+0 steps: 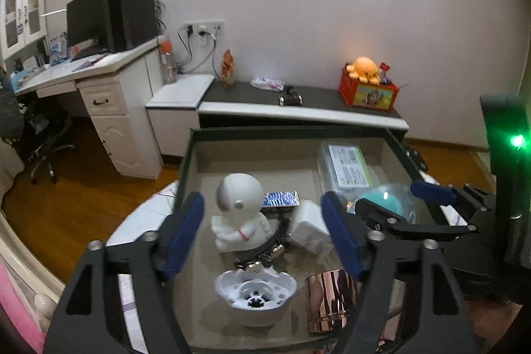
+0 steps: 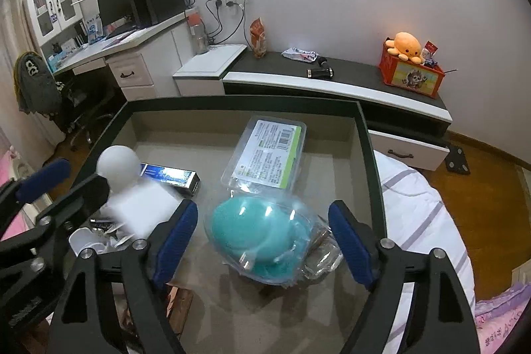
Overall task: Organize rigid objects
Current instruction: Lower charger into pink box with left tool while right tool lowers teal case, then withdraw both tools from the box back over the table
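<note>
A beige-lined box with a dark green rim (image 1: 285,131) holds the objects. My left gripper (image 1: 262,231) is open around a white astronaut figure (image 1: 239,214), and its blue pads stand clear of it. My right gripper (image 2: 262,243) is open around a teal rounded thing in clear plastic wrap (image 2: 252,234), lying on the box floor. In the left wrist view the right gripper (image 1: 395,198) shows at the right over that teal thing (image 1: 381,198). A white shell-shaped dish (image 1: 255,287) and a rose-gold cup (image 1: 328,297) sit near the front.
A clear plastic case with a green label (image 2: 268,155), a blue-printed box (image 2: 169,176), a white box (image 1: 308,228) and a dark bracelet (image 1: 265,251) also lie in the box. Behind are a low cabinet (image 2: 332,78), a red crate with an orange plush (image 2: 408,68) and a desk (image 1: 99,68).
</note>
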`<action>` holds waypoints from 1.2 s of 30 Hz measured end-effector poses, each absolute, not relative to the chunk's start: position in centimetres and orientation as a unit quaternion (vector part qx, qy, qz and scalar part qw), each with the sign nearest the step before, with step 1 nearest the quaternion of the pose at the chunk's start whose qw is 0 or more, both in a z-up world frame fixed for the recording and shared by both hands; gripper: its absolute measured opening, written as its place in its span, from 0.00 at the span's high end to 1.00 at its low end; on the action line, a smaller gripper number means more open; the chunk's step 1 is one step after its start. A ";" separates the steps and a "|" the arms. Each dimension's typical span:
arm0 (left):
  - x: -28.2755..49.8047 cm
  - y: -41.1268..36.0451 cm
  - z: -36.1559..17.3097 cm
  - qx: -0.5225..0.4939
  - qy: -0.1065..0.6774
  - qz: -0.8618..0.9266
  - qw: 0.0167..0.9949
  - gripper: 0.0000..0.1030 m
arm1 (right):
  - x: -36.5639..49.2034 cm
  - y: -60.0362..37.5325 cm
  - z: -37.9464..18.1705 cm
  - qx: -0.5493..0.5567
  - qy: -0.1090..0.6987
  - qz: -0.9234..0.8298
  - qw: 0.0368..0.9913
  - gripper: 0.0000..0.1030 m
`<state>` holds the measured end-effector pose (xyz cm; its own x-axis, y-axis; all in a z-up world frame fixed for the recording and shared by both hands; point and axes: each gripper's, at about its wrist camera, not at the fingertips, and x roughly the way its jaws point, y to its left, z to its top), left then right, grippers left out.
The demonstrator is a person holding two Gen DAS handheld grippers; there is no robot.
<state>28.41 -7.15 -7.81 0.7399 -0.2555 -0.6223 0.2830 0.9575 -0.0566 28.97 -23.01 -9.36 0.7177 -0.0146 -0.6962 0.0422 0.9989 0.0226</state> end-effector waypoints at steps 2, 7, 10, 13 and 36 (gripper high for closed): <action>27.3 -6.5 -6.8 0.015 0.315 -0.137 0.939 0.09 | 28.4 -23.0 -8.8 0.020 0.369 -0.019 0.929 0.16; 24.2 -4.7 -4.9 0.004 0.286 -0.127 0.950 0.01 | 26.0 -22.5 -7.2 0.017 0.351 -0.021 0.936 0.00; 22.2 -3.5 -4.0 -0.005 0.280 -0.121 0.952 0.00 | 24.0 -22.0 -5.9 0.018 0.336 -0.020 0.942 0.00; 20.0 -2.3 -3.2 -0.013 0.274 -0.115 0.955 0.00 | 21.6 -21.4 -4.7 0.020 0.322 -0.017 0.946 0.00; 4.0 1.1 0.2 -0.025 0.244 -0.109 0.963 0.00 | 0.3 -20.1 1.2 0.038 0.202 -0.031 0.978 0.00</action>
<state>4.00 1.12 0.19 0.8574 -0.2213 -0.4646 0.1974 0.9752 -0.1002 0.26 -20.06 1.22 0.9168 -0.0445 -0.3968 0.0753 0.9952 0.0624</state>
